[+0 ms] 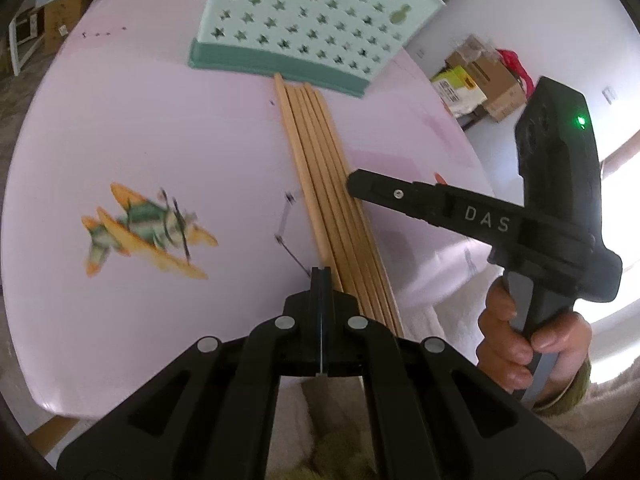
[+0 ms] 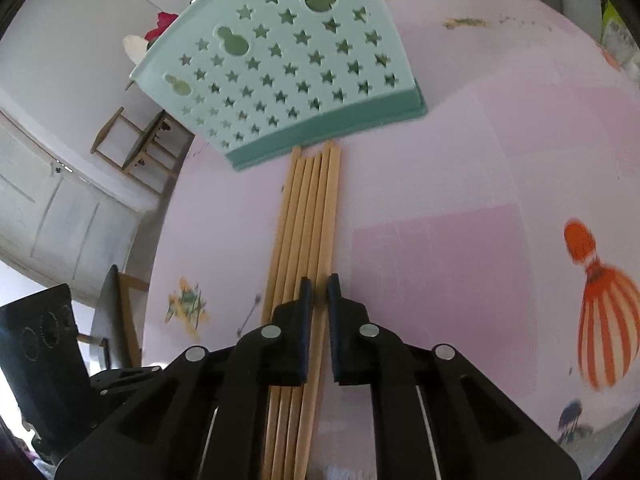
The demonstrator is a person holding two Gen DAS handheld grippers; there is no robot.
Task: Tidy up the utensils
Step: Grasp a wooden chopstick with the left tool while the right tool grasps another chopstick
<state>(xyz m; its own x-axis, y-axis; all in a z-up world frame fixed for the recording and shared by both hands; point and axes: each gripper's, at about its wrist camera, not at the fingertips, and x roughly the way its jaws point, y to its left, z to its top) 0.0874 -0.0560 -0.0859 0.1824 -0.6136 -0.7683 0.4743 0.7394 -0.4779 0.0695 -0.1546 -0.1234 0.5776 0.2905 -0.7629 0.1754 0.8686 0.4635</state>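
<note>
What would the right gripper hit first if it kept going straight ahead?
Probably the holder: the right gripper, around one of the chopsticks, points along them toward its base.

Pale pink table top (image 1: 120,128), printed with cartoon plane at left (image 1: 148,232) and orange striped hot-air balloon at right (image 2: 604,312). At far middle, mint-green plastic utensil holder with star cut-outs (image 1: 304,20). Directly on surface, row of light wooden chopsticks (image 1: 320,184), side by side, far tips at holder's base.
</note>
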